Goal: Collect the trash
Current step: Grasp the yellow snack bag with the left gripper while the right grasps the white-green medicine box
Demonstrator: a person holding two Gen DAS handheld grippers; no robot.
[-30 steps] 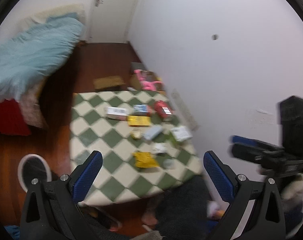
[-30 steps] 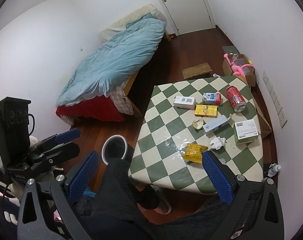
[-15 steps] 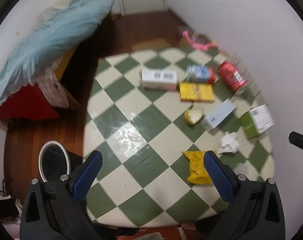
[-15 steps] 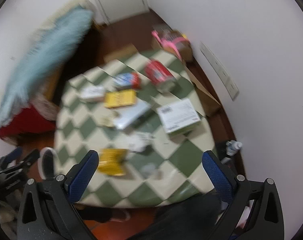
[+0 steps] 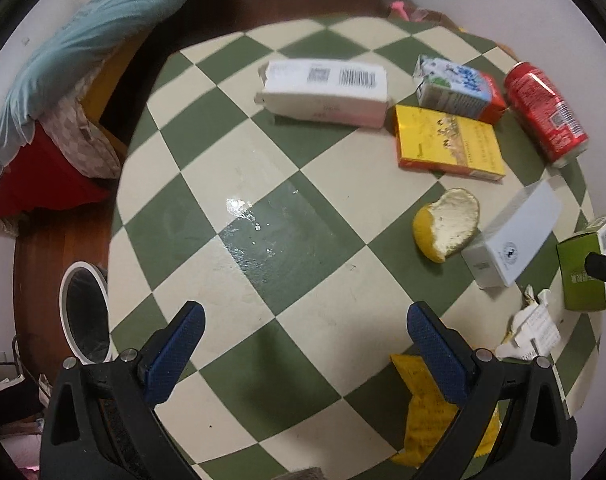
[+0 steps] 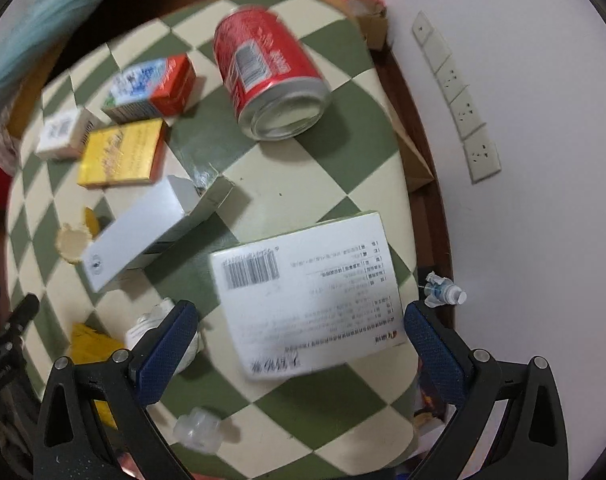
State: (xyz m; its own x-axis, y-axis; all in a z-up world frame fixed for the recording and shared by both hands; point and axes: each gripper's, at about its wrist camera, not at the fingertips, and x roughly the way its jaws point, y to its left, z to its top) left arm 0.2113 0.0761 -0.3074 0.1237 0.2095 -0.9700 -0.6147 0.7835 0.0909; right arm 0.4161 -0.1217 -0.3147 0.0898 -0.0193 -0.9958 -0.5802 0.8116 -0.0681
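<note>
Trash lies on a green-and-cream checked table (image 5: 263, 240): a white barcode box (image 5: 323, 90), a milk carton (image 5: 459, 88), a red can (image 5: 543, 114) on its side, a yellow box (image 5: 449, 142), a fruit peel (image 5: 447, 230), a pale blue box (image 5: 511, 236), crumpled paper (image 5: 533, 330) and a yellow wrapper (image 5: 427, 412). My left gripper (image 5: 303, 328) is open and empty above the table's near part. My right gripper (image 6: 301, 328) is open and empty just above a green box with a white label (image 6: 307, 296). The red can (image 6: 269, 72) lies beyond it.
A white-rimmed bin (image 5: 85, 320) stands on the wooden floor left of the table. A bed with a blue duvet (image 5: 83, 40) is at the back left. A white wall with sockets (image 6: 459, 100) runs along the table's right side. A clear cap (image 6: 199, 434) lies near the table's front edge.
Both grippers have dropped down and forward toward the table; the trash now looks much larger. The right one has come over the green box. Both stay open.
</note>
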